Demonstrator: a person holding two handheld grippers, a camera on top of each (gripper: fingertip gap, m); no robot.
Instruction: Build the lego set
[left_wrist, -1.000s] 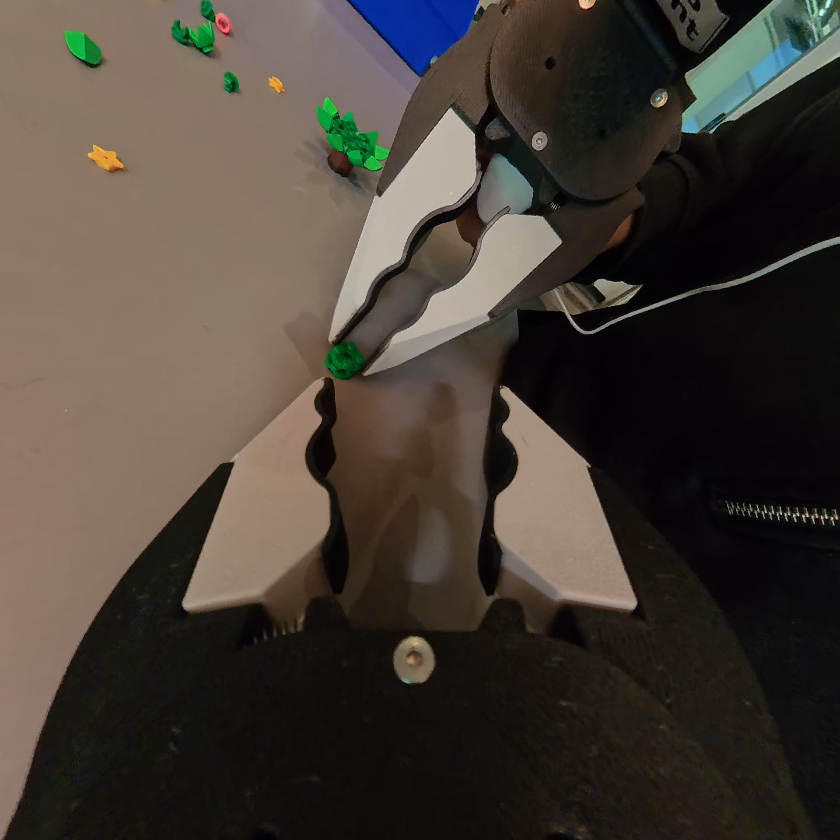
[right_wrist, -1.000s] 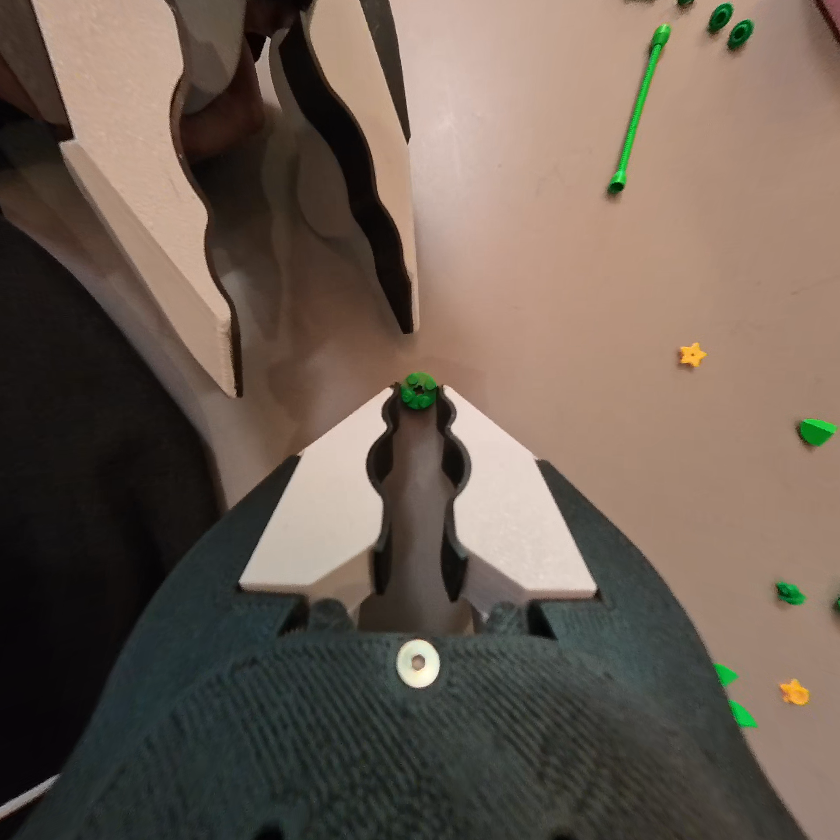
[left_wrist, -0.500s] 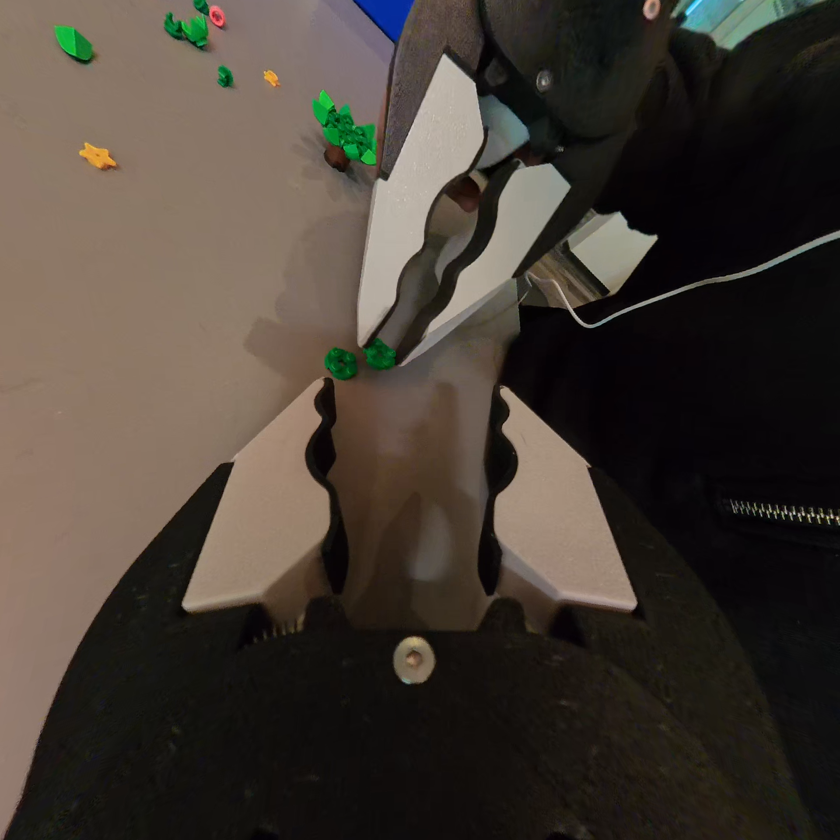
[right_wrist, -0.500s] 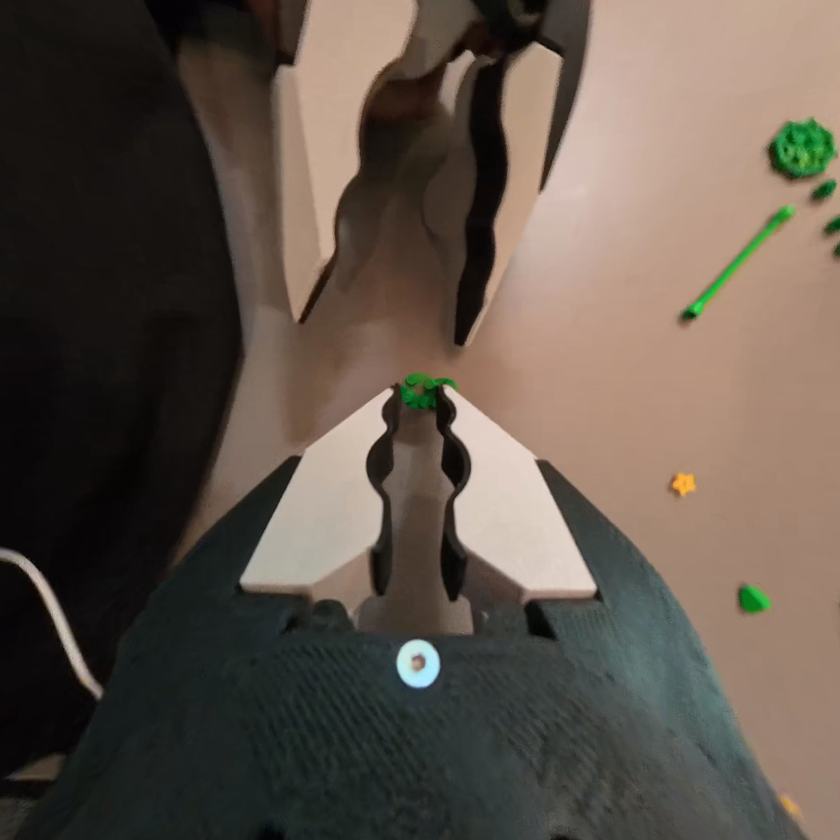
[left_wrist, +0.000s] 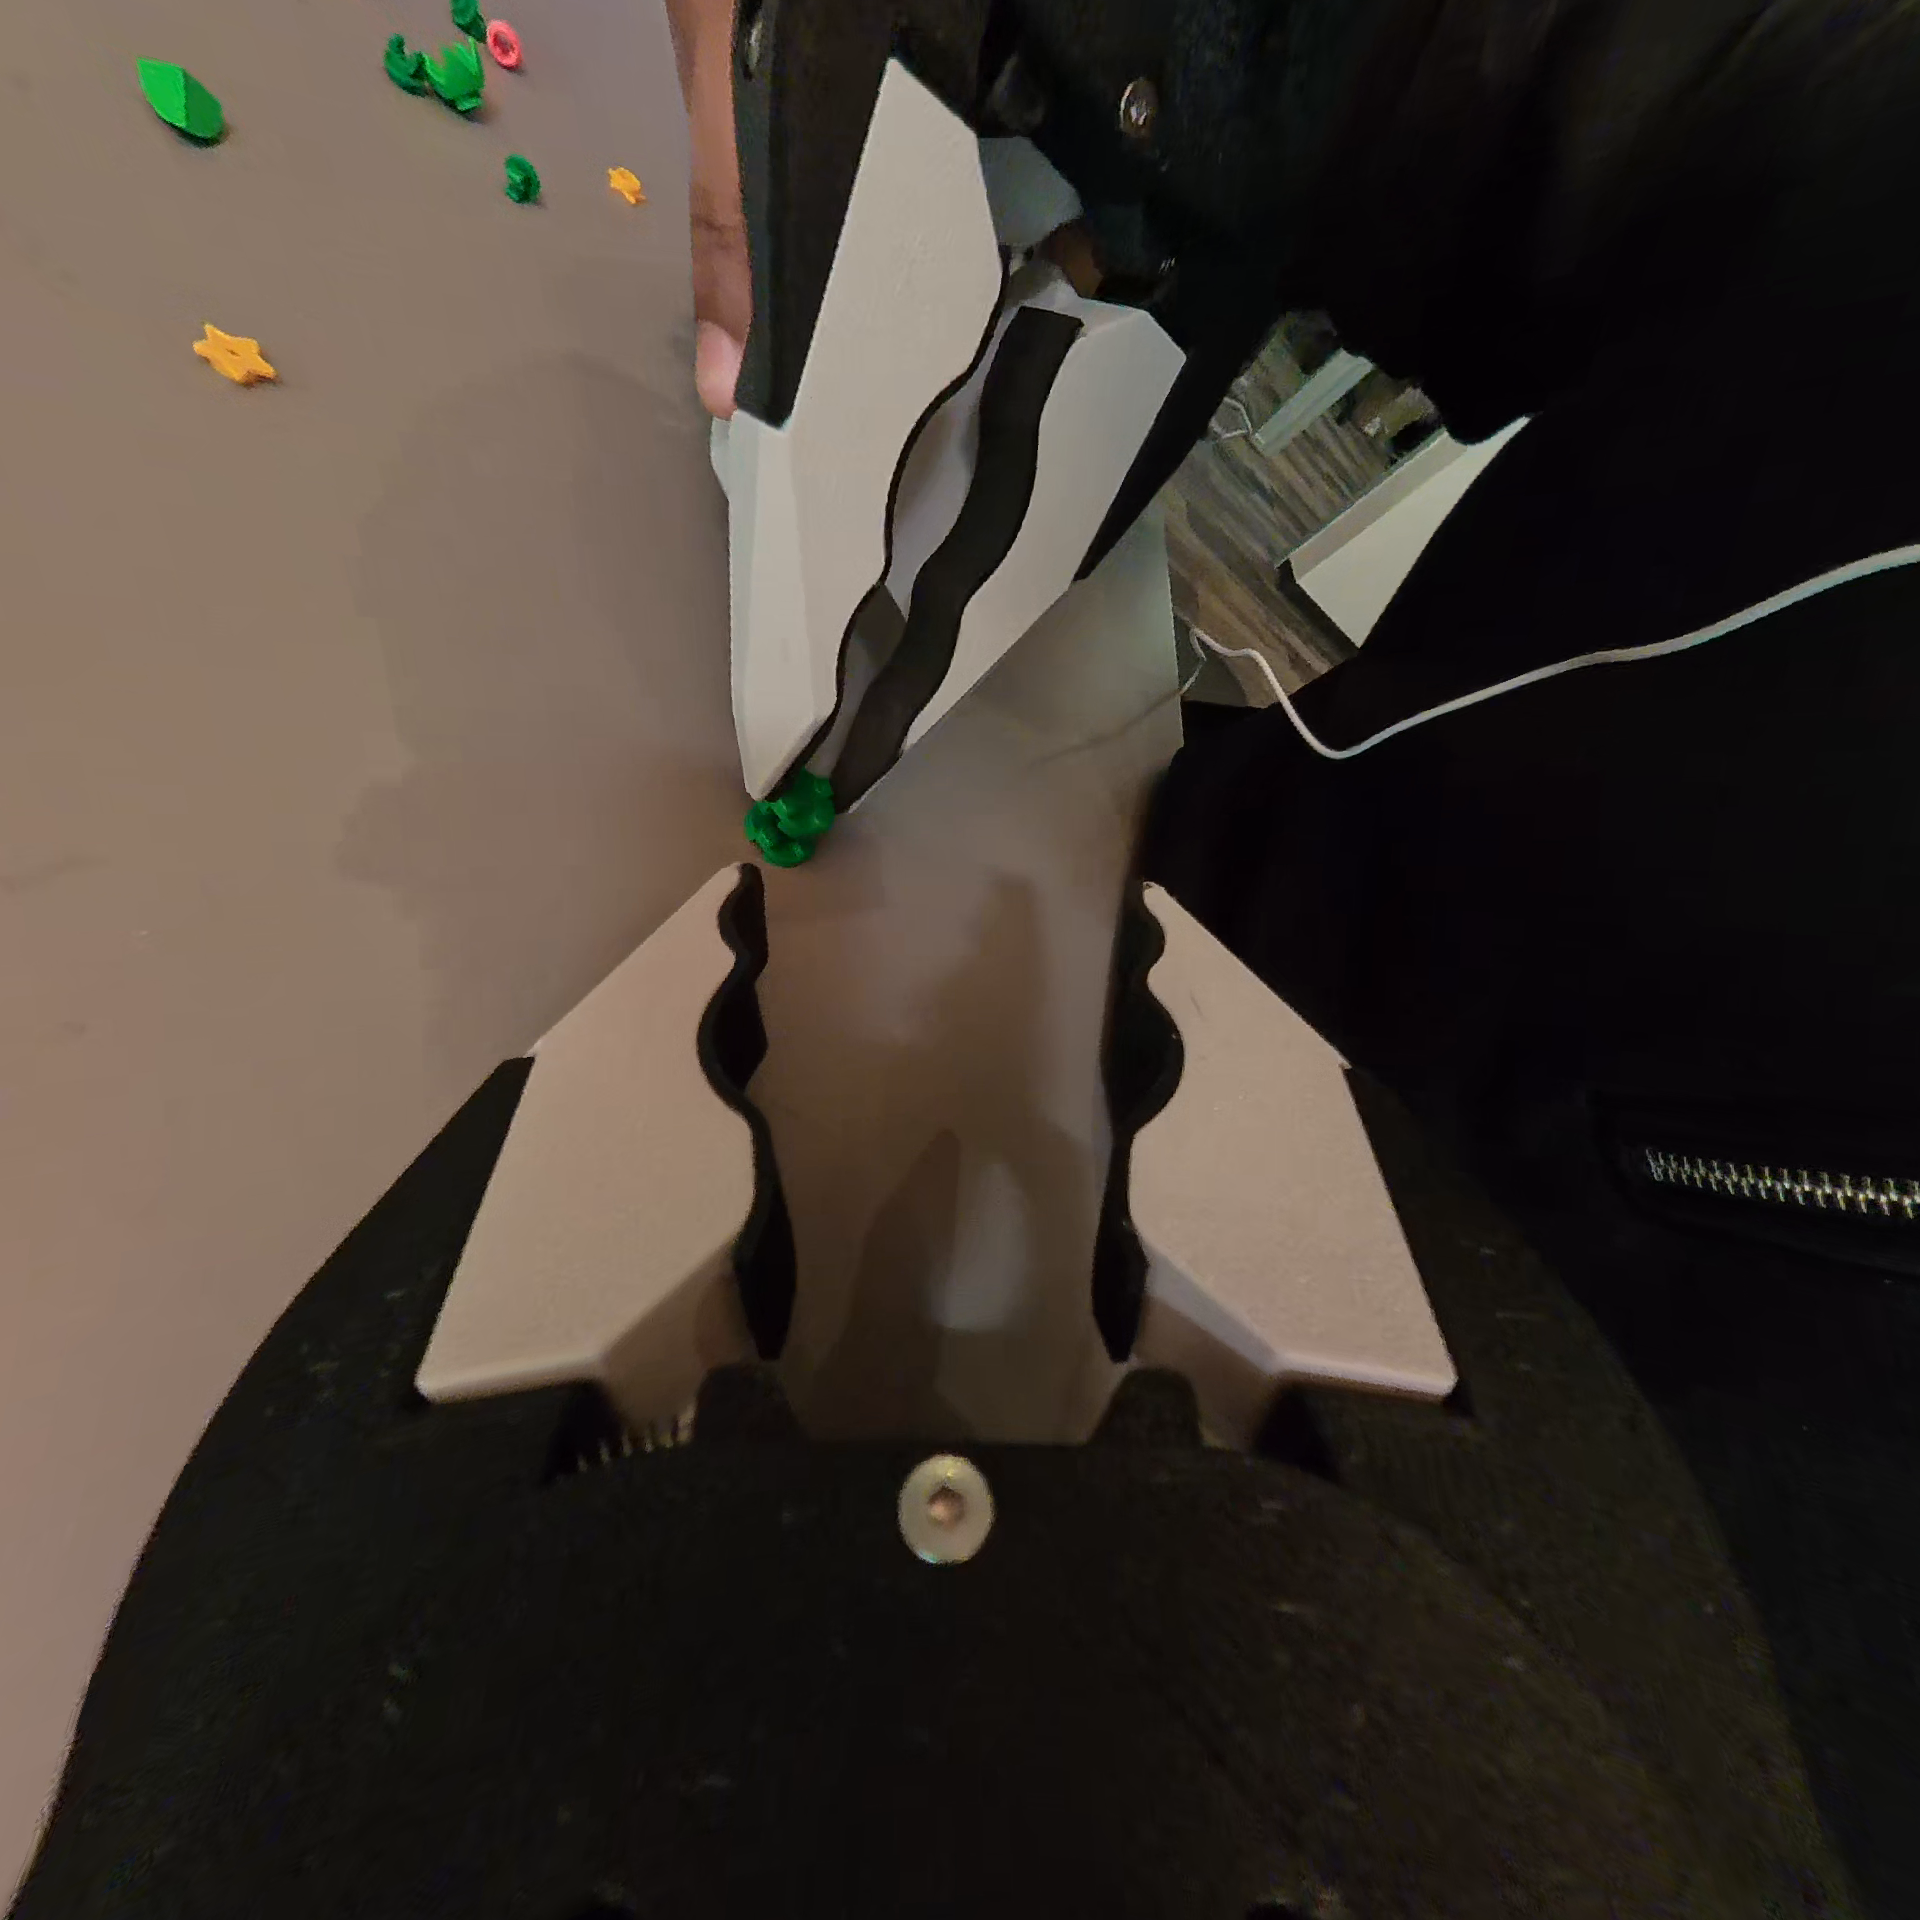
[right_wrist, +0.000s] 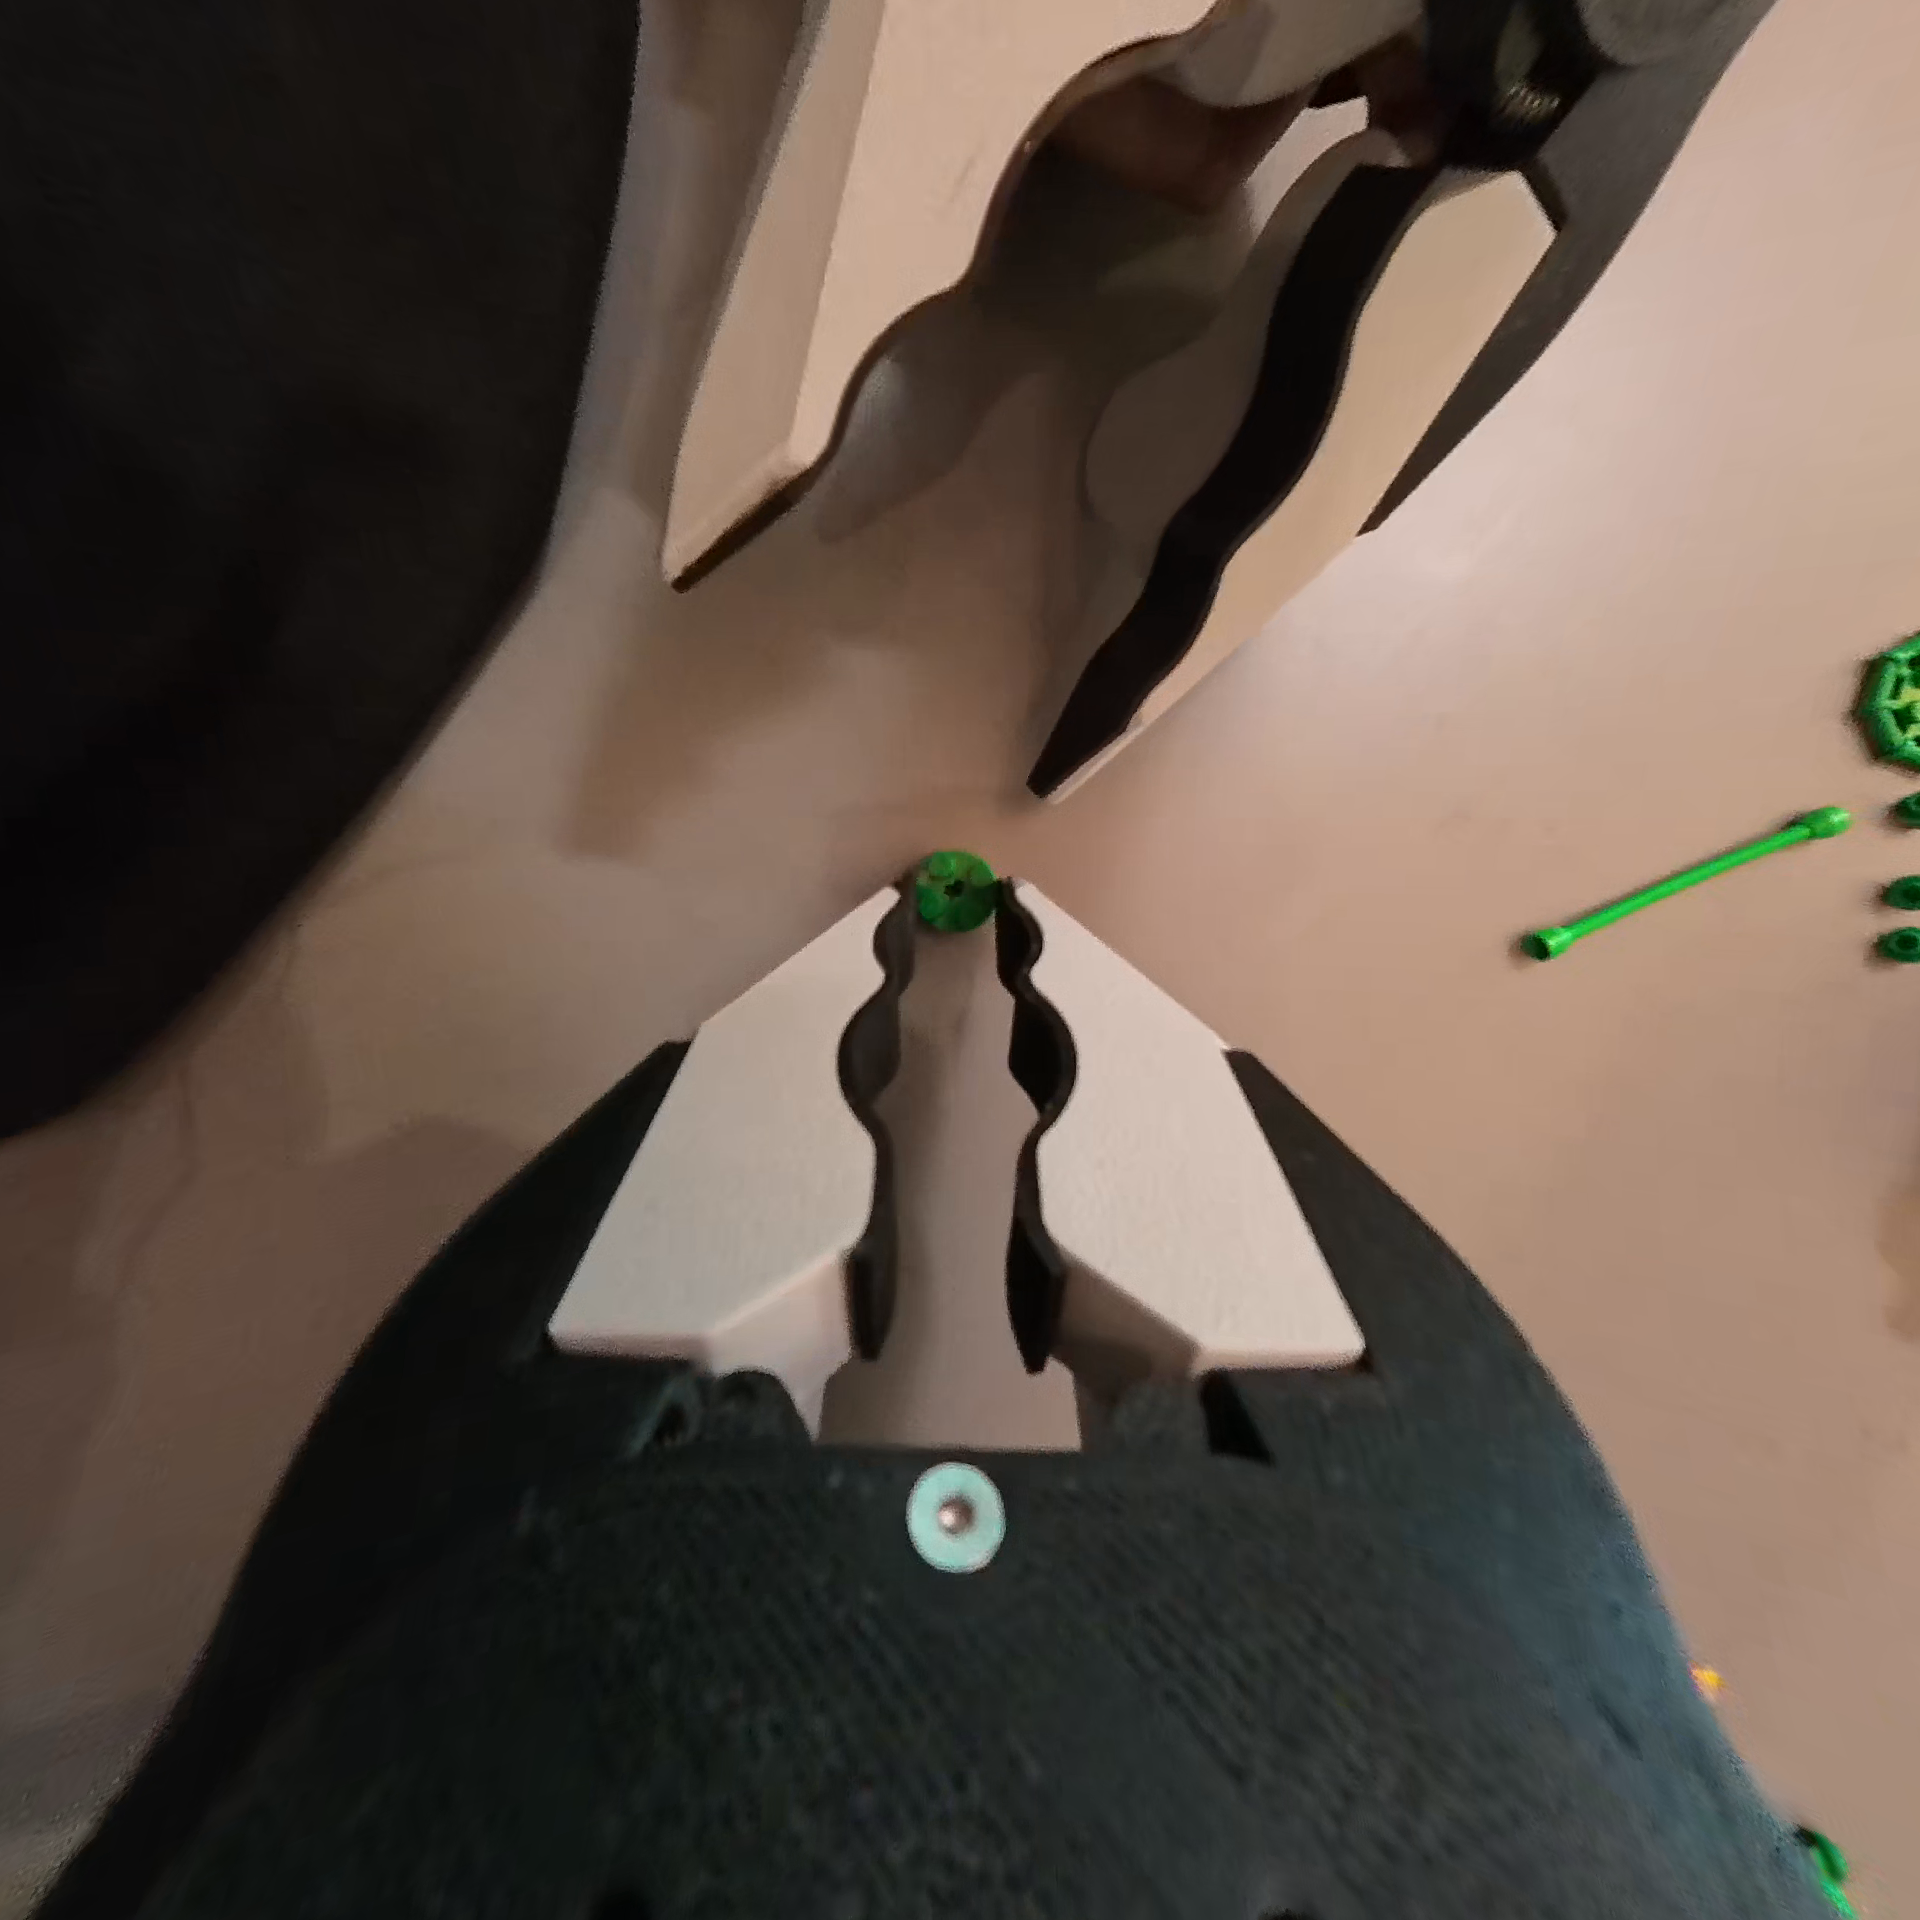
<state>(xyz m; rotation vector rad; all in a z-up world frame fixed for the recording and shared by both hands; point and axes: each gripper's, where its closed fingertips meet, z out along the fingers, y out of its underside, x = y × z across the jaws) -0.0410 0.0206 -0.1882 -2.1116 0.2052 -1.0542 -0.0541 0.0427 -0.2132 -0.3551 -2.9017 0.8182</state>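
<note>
Green round stud piece (right_wrist: 954, 889) is pinched at the very tips of your right tool (right_wrist: 952, 896), fingers nearly closed on it, low over the desk (right_wrist: 1455, 1091). In the left wrist view the same tool comes in from above, tips pointing down at the desk, and the green there (left_wrist: 790, 821) looks like two small round pieces together at its tips; can't tell if they're joined or if the lower one just sits on the desk.

Your left tool (left_wrist: 940, 883) is wide open and has hold of nothing. The green sits just ahead of its left fingertip (left_wrist: 740, 883), outside the gap, not between the fingers. From the right wrist view, the left tool's tips hang just beyond the stud, apart from it.

Loose parts on the desk: green rod (right_wrist: 1683, 896) and green wheel (right_wrist: 1896, 717) well off to the right; green leaf (left_wrist: 182, 99), orange star (left_wrist: 234, 355) and small green bits (left_wrist: 520, 179) far off, up left.
</note>
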